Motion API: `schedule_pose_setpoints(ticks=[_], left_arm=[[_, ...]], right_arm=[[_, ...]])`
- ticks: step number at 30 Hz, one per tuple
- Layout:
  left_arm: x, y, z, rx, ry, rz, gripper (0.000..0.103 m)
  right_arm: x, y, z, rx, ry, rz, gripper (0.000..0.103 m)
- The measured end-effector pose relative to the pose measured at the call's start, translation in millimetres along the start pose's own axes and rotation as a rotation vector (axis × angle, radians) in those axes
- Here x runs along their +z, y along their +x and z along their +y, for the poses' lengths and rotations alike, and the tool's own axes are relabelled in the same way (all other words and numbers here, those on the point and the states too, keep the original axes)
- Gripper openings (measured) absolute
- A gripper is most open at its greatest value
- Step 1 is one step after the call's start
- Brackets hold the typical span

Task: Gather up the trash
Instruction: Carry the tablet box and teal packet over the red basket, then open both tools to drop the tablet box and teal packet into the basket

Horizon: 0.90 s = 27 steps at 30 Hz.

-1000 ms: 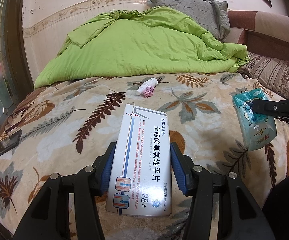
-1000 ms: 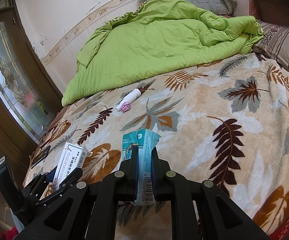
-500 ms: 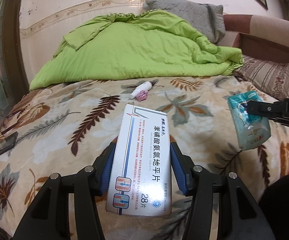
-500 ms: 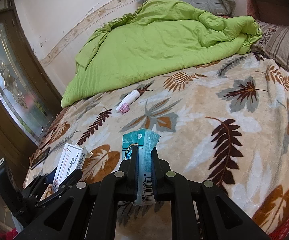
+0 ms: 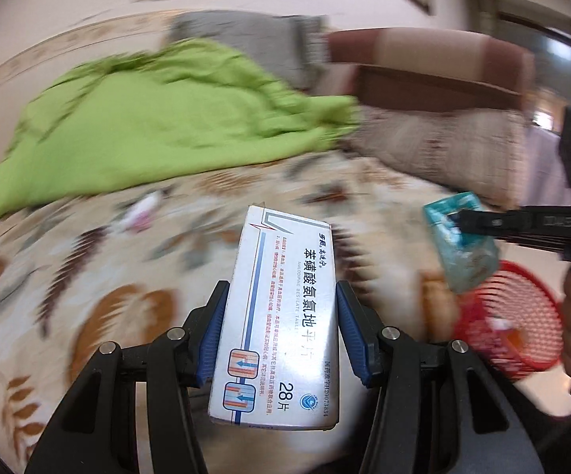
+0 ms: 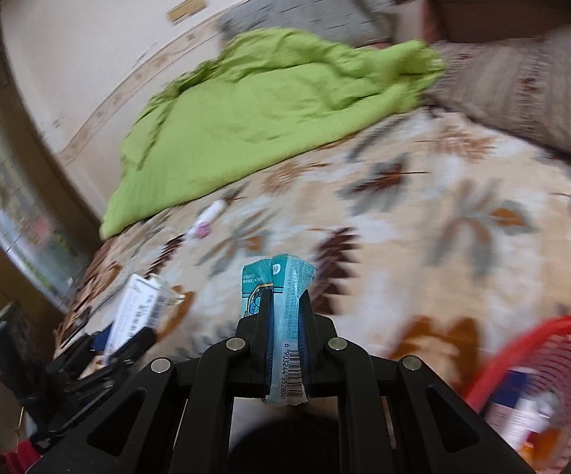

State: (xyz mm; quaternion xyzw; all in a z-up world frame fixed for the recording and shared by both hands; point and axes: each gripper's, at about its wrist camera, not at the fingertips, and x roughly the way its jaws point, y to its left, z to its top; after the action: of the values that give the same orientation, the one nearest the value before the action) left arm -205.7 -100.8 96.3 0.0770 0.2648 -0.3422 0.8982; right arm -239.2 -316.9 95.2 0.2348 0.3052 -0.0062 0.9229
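The bedspread (image 6: 423, 245) was cream, patterned with brown, rust and grey-blue leaves. Behind it lay a lime-green quilt (image 6: 245, 118) and a grey pillow (image 6: 305, 4). The pill box (image 5: 281, 316) was white with blue stripes (red print too), the packet (image 6: 285, 300) teal, the basket (image 6: 554, 359) beside the bedspread red.

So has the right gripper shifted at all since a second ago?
Yes. In the right wrist view the right gripper, shut on the teal packet, has swung rightward: the green quilt slid left and the red basket has come into view.
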Motion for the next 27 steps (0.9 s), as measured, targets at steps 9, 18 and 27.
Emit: schedule_pose_setpoints(ticks=[9,18,27], left_arm=[[43.2,13.1,-111.1,-0.368,0.061,0.066,0.051],[44.2,66.9,-193.2,-0.576,0.085,0.240,0.052],[37.6,70.7,-166.7,-0.474,0.032,0.244,0.069]], right_arm=[[5.5,-121.9,-98.6,-0.255,0.130,-0.146,0.012],[-12.2,-156.8,-140.4,-0.369,0.178,-0.136,0.014],[-17.2,-146.6,-155.3,-0.433,0.189,-0.101,0.051]])
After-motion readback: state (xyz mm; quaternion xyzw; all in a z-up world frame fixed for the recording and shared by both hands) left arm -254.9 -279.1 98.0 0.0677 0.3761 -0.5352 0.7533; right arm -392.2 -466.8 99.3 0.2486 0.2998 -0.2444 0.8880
